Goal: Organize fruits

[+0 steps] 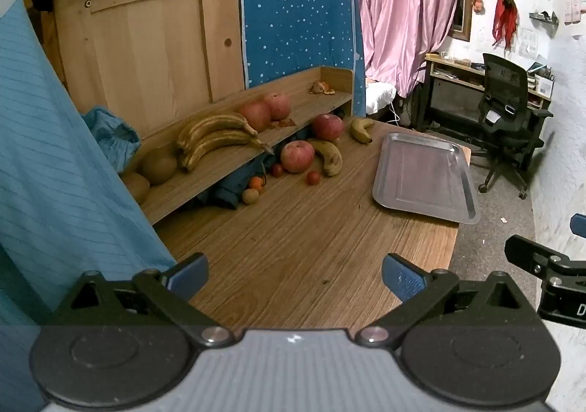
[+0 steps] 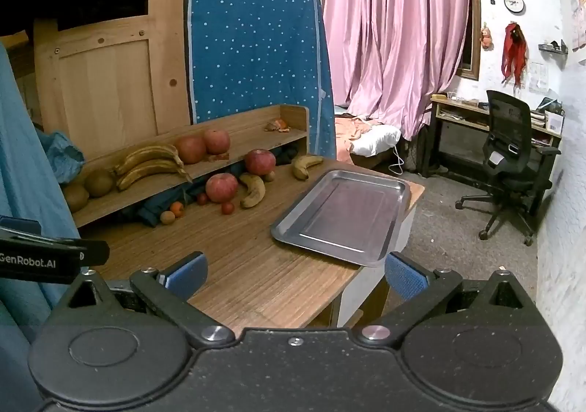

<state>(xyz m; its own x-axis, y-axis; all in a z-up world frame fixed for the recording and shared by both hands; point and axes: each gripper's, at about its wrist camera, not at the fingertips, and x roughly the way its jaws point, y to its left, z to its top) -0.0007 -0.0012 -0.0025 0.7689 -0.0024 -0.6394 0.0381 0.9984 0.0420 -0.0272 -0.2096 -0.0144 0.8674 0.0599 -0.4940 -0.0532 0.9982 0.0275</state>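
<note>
A steel tray (image 2: 340, 217) lies flat and bare on the wooden table (image 2: 238, 265), near its right edge. On the shelf (image 2: 256, 126) sit a browned banana bunch (image 2: 150, 164), two red apples (image 2: 201, 146) touching, and two brown round fruits (image 2: 99, 183) at the left. Below, on the table: two more apples (image 2: 221, 186) — one by a spotted banana (image 2: 252, 190) — another banana (image 2: 304, 164) farther back, and a few small red and orange fruits (image 2: 227, 207).

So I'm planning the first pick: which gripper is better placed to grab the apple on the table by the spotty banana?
Left, probably. The left gripper is open and faces the apple; the right gripper, also open, sits nearer the tray.
</note>
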